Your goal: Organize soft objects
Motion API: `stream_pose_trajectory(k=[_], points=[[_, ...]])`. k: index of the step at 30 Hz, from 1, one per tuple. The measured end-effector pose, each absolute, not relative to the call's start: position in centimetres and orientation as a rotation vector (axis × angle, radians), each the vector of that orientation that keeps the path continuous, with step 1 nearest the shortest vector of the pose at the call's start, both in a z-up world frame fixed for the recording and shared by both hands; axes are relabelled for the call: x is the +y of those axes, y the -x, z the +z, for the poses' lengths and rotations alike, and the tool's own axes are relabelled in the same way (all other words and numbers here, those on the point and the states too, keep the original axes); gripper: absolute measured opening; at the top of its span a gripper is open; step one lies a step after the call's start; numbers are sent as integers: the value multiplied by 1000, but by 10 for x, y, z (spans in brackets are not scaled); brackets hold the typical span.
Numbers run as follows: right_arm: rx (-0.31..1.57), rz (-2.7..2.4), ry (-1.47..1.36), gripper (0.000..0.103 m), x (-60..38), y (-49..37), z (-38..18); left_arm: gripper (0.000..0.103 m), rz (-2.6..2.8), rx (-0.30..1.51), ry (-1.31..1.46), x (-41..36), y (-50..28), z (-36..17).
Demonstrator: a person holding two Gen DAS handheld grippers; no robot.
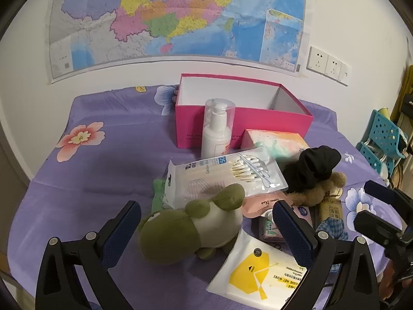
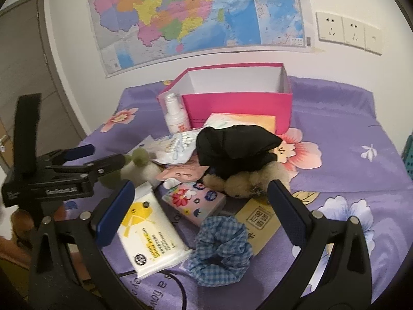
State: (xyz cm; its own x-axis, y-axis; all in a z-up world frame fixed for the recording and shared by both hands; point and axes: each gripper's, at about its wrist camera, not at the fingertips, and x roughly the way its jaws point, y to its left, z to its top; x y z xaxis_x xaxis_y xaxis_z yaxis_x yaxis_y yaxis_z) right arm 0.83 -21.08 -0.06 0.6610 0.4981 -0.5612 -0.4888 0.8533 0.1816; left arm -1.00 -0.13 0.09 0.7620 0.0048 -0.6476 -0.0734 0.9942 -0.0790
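A green and white plush toy [image 1: 196, 227] lies on the purple sheet between the fingers of my open left gripper [image 1: 206, 219]; it also shows in the right wrist view [image 2: 139, 165]. A tan teddy bear [image 2: 245, 180] lies under a black cloth [image 2: 237, 149]. A blue checked scrunchie [image 2: 222, 248] lies between the fingers of my open right gripper [image 2: 201, 204]. An open pink box [image 1: 240, 108] stands at the back, empty inside. The left gripper shows in the right wrist view [image 2: 77, 160], the right one in the left wrist view [image 1: 382, 206].
A pump bottle [image 1: 216, 129], a cotton swab pack [image 1: 222, 178], a wet wipes pack [image 2: 149, 230], tissue packs [image 2: 196, 201], a brown packet [image 2: 260, 222] and a pastel box [image 1: 276, 142] clutter the sheet. A teal basket [image 1: 379, 142] stands at the right. Wall and map behind.
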Motion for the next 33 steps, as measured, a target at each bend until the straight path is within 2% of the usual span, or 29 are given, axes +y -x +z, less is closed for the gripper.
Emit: stream_pose_trajectory(k=[33], points=[[643,525,18,103,-204,1,-7,103,43,695,87,-5,17,3]])
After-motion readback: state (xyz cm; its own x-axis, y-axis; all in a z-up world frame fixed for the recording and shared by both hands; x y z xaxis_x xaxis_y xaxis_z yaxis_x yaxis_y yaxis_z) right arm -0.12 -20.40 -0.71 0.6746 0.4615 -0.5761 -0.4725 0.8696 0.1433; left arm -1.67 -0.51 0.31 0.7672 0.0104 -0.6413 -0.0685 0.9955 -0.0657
